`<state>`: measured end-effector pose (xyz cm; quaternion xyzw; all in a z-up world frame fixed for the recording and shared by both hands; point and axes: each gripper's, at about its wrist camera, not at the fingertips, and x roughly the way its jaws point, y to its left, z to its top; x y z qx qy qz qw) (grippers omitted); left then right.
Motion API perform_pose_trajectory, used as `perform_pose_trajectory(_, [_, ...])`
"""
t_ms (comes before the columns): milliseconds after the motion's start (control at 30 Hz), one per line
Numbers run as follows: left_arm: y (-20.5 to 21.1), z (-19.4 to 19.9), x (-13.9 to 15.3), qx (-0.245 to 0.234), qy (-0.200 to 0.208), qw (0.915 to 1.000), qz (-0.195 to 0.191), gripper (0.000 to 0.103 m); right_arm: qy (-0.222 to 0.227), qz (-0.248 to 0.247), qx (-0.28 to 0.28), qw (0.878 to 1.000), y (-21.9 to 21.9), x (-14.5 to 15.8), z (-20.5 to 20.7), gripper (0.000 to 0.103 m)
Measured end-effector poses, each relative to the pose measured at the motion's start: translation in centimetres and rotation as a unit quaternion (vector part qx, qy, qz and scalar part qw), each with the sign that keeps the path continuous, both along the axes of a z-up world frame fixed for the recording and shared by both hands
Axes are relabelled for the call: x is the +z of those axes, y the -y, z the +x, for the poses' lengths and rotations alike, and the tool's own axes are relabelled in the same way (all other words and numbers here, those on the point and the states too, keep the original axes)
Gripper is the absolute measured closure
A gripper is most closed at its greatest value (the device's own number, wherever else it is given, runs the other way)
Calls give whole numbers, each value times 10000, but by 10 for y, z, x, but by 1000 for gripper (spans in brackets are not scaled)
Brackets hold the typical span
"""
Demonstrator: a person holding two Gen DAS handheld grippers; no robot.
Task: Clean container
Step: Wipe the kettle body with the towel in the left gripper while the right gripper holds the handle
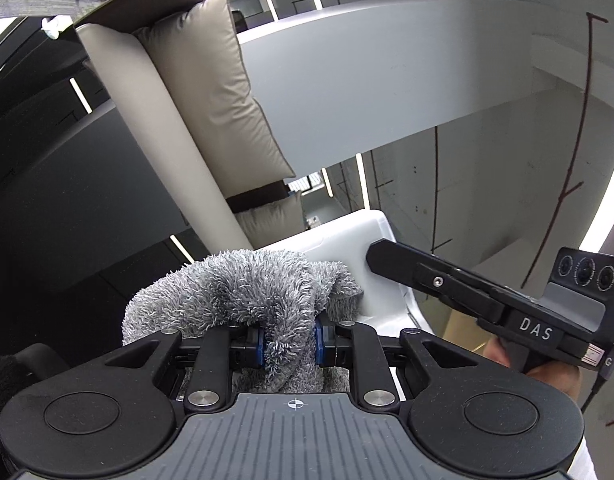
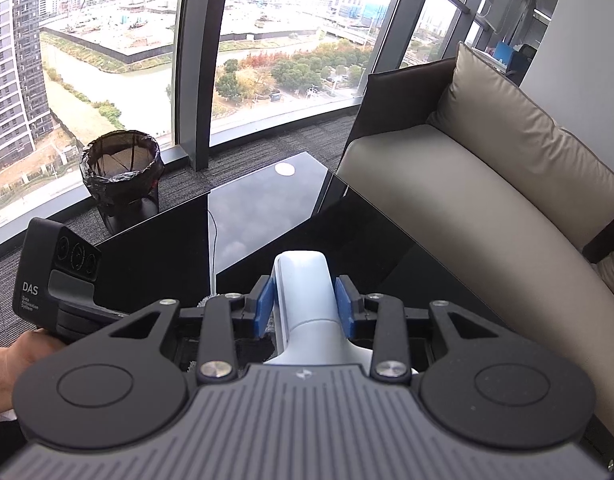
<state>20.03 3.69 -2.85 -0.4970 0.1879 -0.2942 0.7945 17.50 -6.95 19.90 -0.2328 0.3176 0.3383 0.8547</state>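
Left gripper clamped on grey cloth; right gripper pinching white container over black table. Sofa right, bin near window.

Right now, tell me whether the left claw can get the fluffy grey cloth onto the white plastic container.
Probably yes. The left claw is shut on the fluffy grey cloth, which already bunches against the white plastic container just ahead. The right claw grips the container from the side, and nothing stands between.

Grey shaggy cloth; white container; blue gripper pads; beige sofa w/ dark brown trim; black glossy table.
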Motion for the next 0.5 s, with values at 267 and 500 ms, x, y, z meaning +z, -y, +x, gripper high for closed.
perform_pose_trajectory(267, [6,3,11,13,101,9999,48,85,11,17,91,10000,-4,0,-2,67])
perform_pose_trajectory(500, [-6,-2,-10,13,-572,9983,134,85,37,-32,86,10000,-7,0,-3,67])
